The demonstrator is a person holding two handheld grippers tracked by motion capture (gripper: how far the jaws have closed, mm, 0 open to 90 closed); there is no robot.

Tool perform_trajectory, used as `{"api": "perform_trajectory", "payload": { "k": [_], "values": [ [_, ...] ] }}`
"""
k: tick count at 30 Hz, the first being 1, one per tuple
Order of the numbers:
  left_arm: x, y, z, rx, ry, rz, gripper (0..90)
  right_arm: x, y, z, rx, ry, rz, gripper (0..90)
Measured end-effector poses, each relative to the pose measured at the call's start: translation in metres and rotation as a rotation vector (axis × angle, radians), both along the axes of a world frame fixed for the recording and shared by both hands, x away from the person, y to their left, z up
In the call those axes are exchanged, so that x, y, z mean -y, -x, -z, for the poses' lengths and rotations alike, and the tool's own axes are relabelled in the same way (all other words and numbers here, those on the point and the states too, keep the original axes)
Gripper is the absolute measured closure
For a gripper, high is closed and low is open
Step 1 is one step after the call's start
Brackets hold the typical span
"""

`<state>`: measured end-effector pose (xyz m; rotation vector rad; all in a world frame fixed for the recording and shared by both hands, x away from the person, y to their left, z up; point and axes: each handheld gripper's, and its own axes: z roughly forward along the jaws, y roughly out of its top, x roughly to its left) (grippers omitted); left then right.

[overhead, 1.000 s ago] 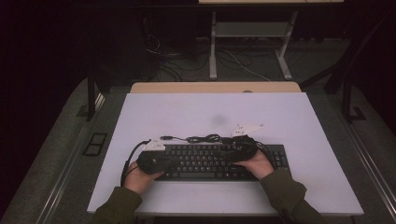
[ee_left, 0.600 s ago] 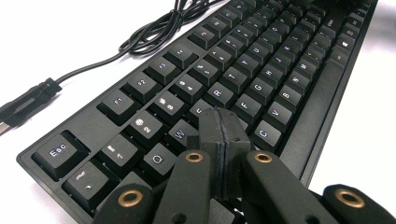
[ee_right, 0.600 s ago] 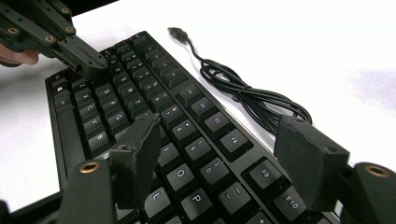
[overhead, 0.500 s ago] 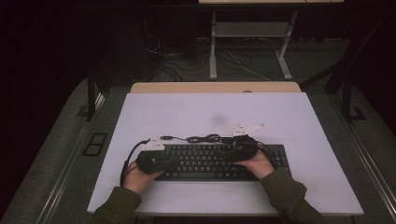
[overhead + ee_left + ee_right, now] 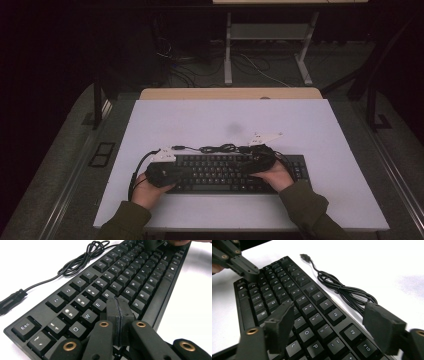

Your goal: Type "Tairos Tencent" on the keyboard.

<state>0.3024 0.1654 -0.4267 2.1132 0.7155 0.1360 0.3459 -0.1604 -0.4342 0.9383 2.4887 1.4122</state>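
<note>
Your left tool has its jaws pressed together over the keys; your right tool gapes wide. On the white table, the keyboard looks rigid and light: grip its frame edges, not keycaps. Its limp cable will trail.
</note>
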Motion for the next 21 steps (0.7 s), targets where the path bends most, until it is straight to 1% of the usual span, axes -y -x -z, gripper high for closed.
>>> {"api": "perform_trajectory", "payload": {
  "k": [3,7,15,18,21],
  "values": [
    [0.001,0.001,-0.001,0.000,0.006,0.008,89.3,0.000,0.000,0.000,-0.002,0.003,0.009,19.7],
    [0.006,0.003,-0.001,-0.004,0.013,0.023,89.3,0.000,-0.001,0.001,-0.004,0.008,0.009,19.4],
    [0.016,0.007,-0.001,-0.003,0.006,0.070,89.4,0.000,-0.001,0.001,-0.002,0.008,0.009,19.4],
    [0.020,0.009,-0.001,-0.010,0.010,0.076,89.3,0.001,-0.001,0.001,-0.002,0.010,0.010,19.4],
    [0.023,0.009,0.000,-0.013,0.005,0.093,89.3,0.001,-0.001,0.001,-0.003,0.010,0.011,19.4]
  ]
}}
